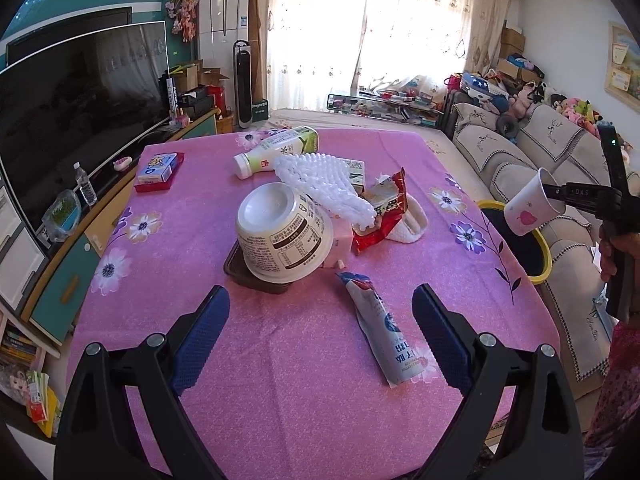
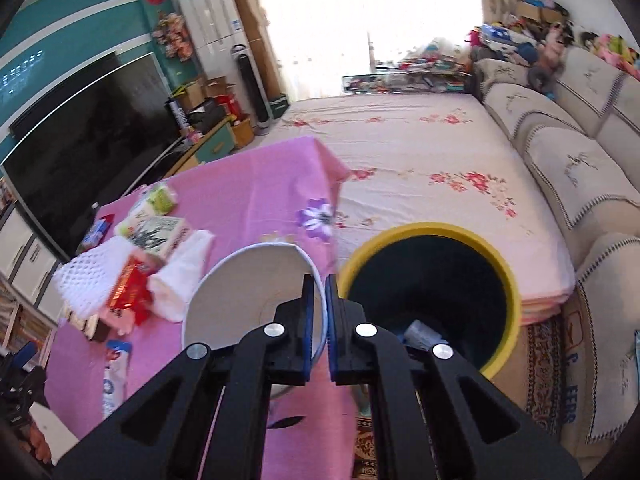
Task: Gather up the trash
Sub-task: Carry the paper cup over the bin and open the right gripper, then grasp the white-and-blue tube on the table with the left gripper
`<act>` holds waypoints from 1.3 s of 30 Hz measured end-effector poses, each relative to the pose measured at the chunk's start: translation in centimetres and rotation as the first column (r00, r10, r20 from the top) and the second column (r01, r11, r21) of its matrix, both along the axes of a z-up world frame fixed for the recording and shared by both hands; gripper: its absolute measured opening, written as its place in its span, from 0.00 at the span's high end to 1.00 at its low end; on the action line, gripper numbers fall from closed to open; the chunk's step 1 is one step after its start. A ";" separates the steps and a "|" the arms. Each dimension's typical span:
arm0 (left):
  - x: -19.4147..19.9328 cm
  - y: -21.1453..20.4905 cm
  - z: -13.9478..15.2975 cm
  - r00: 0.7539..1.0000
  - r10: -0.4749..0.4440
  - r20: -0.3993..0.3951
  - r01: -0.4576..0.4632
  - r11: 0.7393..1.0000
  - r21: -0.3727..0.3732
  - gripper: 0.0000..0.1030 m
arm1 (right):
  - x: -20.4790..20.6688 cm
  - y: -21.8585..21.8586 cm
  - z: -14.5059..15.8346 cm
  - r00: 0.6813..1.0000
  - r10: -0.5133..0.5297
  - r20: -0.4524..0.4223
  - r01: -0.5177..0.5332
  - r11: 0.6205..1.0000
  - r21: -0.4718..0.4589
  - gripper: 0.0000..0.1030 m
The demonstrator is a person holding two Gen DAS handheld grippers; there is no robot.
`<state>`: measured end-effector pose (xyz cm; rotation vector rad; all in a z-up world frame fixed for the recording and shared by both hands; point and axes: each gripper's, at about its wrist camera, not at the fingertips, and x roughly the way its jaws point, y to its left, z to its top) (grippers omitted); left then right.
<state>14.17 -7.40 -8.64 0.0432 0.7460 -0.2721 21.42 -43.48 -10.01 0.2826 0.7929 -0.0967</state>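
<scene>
A thin white paper cup (pink leaf print) hangs pinched by its rim in the right claw, beside the round yellow-rimmed bin holding crumpled scraps. The left claw gapes empty over the pink tabletop.

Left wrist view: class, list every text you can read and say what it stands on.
"DAS" on the right tool holding the paper cup.
"Aqua" on the dark box beside the television.
Print on the instant noodle bowl and milk pouch: too small to read.
</scene>
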 end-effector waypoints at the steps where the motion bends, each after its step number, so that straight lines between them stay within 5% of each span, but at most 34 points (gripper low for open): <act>1: 0.1 -0.3 -0.1 1.000 -0.004 -0.006 0.004 1.000 -0.002 0.11 | 0.2 -1.2 -0.7 0.999 -0.035 -0.016 0.035 0.999 -0.005 0.94; 14: 0.8 -2.8 -1.0 0.999 -0.039 -0.037 0.040 0.999 0.030 0.11 | 2.8 -8.2 -7.0 0.968 -0.202 -0.148 0.200 0.979 -0.025 0.85; 33: 2.2 -5.9 -5.5 0.988 -0.036 -0.150 0.047 0.997 0.069 0.11 | -4.7 -2.6 -4.2 0.994 -0.112 0.002 0.112 0.993 0.023 0.65; 39: 4.0 -6.6 -7.9 0.976 -0.006 -0.217 0.025 0.996 0.087 0.25 | -5.3 -1.8 -4.1 0.996 -0.092 0.011 0.091 0.995 0.039 0.64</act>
